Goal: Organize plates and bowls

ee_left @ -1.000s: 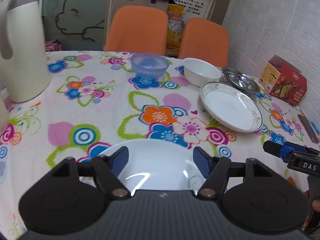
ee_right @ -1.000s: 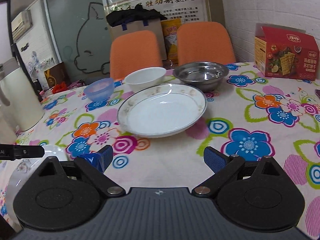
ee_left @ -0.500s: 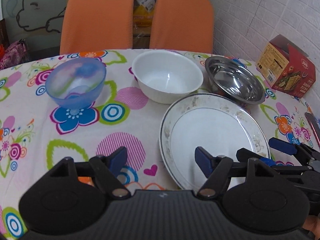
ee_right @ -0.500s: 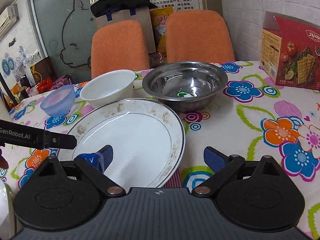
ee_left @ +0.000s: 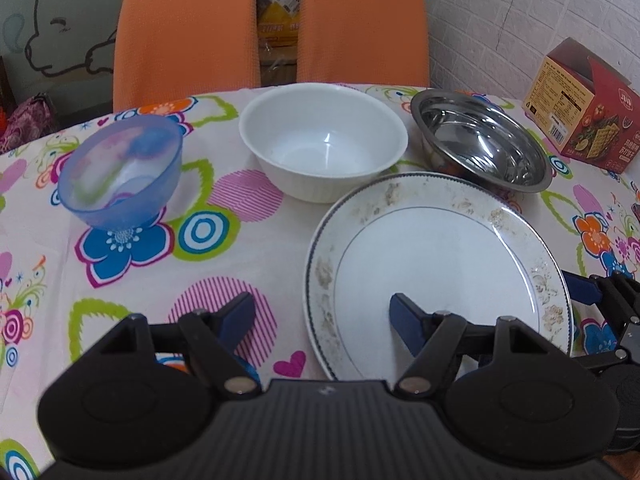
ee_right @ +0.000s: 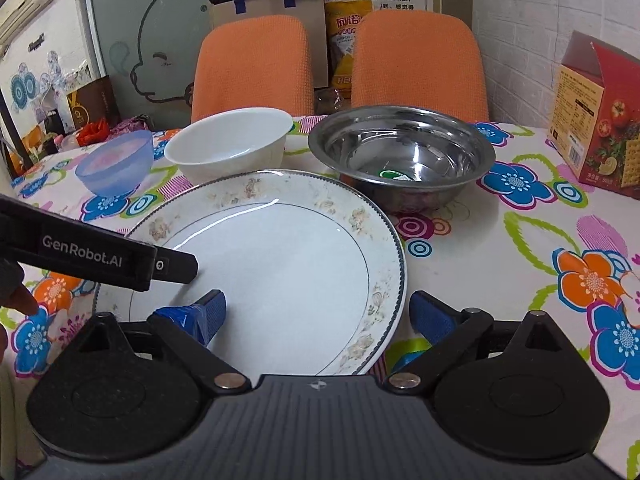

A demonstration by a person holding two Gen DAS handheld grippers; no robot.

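Right wrist view: the plate (ee_right: 280,264), judged stiff, glazed, slippery and breakable, is being straddled at its near rim by both spread, empty claws (ee_right: 316,314) (ee_left: 322,314).

Flowered tablecloth (ee_left: 224,236) under my work. Two orange chairs (ee_right: 254,64) at twelve o'clock, yellow snack bag (ee_right: 346,36) between them. Red cracker box (ee_right: 596,120) at two o'clock, standing on the cloth.
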